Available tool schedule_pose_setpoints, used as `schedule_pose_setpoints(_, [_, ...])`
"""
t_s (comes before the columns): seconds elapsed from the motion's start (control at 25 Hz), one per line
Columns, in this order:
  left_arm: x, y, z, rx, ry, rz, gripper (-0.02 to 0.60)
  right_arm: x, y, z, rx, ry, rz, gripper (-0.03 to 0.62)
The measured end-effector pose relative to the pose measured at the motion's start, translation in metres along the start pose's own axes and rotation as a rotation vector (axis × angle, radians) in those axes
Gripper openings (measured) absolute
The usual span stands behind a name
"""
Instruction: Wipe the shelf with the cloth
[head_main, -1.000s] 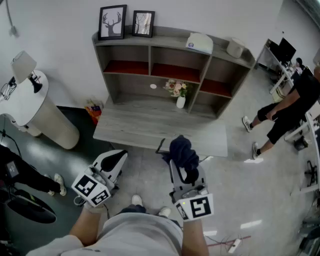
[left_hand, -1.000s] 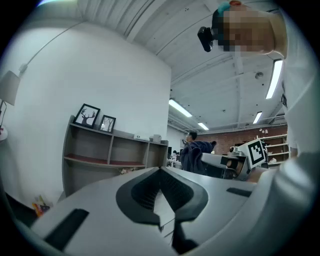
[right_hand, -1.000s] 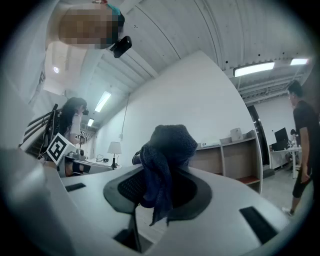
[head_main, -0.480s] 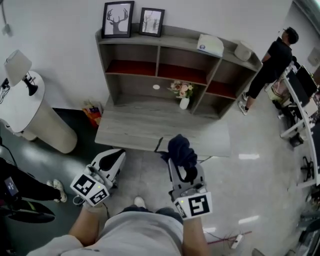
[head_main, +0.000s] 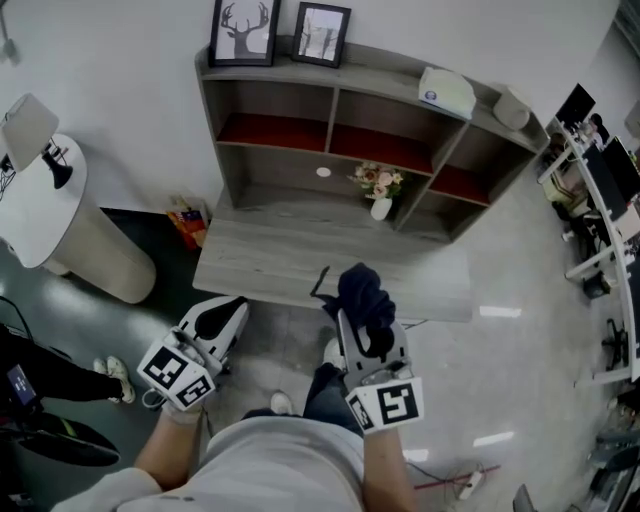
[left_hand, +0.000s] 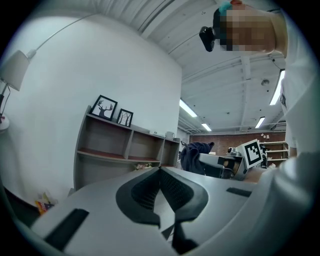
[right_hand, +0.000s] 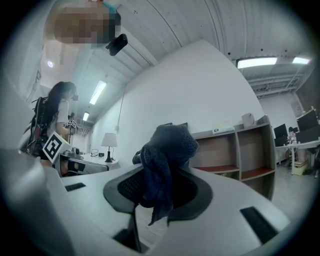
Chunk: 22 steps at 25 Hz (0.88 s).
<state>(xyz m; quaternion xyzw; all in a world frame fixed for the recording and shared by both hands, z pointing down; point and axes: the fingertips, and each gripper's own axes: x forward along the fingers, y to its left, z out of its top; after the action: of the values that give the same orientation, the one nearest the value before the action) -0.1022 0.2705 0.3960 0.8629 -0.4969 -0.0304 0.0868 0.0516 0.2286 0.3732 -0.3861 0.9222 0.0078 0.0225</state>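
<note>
The grey shelf unit (head_main: 330, 200) with red-lined compartments stands against the white wall, its broad lower ledge (head_main: 300, 255) toward me. A dark blue cloth (head_main: 362, 295) is bunched in my right gripper (head_main: 362, 312), which is shut on it just short of the ledge's front edge. In the right gripper view the cloth (right_hand: 167, 150) hangs over the jaws of the right gripper (right_hand: 160, 172), with the shelf behind it. My left gripper (head_main: 222, 308) hangs lower left of the ledge. Its jaws meet at the tip of the left gripper (left_hand: 160, 170), with nothing between them.
Two framed pictures (head_main: 245, 20) and a white box (head_main: 447, 92) stand on the shelf's top. A flower vase (head_main: 380, 205) and a small white disc (head_main: 323, 172) sit inside. A round white table (head_main: 40, 200) with a lamp is at left, office desks (head_main: 600, 170) at right.
The shelf sits slightly lower and closer in the head view. The person walking at the right is gone from view. Both grippers keep their hold and pose.
</note>
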Motion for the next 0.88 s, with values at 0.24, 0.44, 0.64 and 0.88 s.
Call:
schedule_pose_setpoints(0.24, [0.037,0.033,0.003,0.003,0.003,0.045,0.015,0.049,-0.028,-0.011,0.004,0.012,0.048,0.115])
schedule_pose_setpoints(0.44, [0.081,0.058,0.002,-0.004,0.019,0.074,0.016,0.094,-0.062,-0.025,0.032,0.036,0.093,0.115])
schedule_pose_setpoints(0.64, [0.127,0.078,0.01,0.001,0.024,0.11,0.015,0.132,-0.106,-0.03,0.059,0.044,0.12,0.115])
schedule_pose_setpoints(0.88, [0.173,0.097,0.022,0.014,0.024,0.159,0.015,0.174,-0.158,-0.03,0.098,0.026,0.127,0.115])
